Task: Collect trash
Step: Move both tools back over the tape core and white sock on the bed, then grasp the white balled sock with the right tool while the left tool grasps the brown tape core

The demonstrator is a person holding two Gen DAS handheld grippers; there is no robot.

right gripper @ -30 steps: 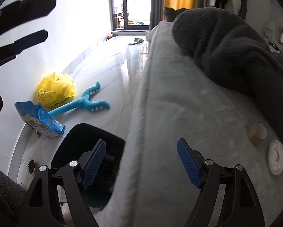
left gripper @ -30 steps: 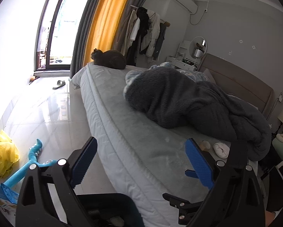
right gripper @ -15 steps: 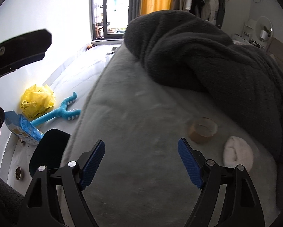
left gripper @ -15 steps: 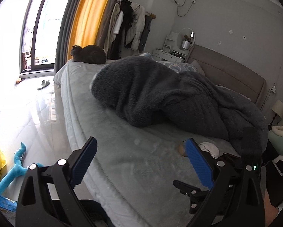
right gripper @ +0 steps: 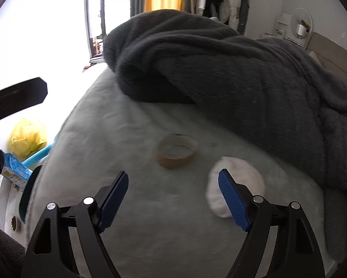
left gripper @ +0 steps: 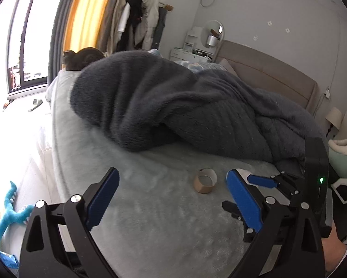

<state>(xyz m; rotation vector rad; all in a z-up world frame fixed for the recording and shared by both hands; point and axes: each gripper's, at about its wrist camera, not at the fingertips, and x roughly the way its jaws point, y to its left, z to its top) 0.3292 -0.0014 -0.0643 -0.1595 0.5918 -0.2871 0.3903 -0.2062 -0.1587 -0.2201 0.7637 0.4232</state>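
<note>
A brown cardboard tape ring lies on the grey bed cover, and shows in the left wrist view too. A white wad lies just right of it, partly behind my right finger. My right gripper is open and empty, hovering just short of the ring. My left gripper is open and empty over the bed, with the ring ahead and slightly right. The right gripper's blue fingers show at the right of the left wrist view.
A heaped dark grey blanket lies right behind the ring. A cat sits at the bed's far end. On the floor left of the bed are a yellow bag, a blue packet, a blue toy and a dark bin.
Both grippers have moved from the bed's edge in over the cover toward the ring and the wad, which now appear much closer. Both stayed open.
</note>
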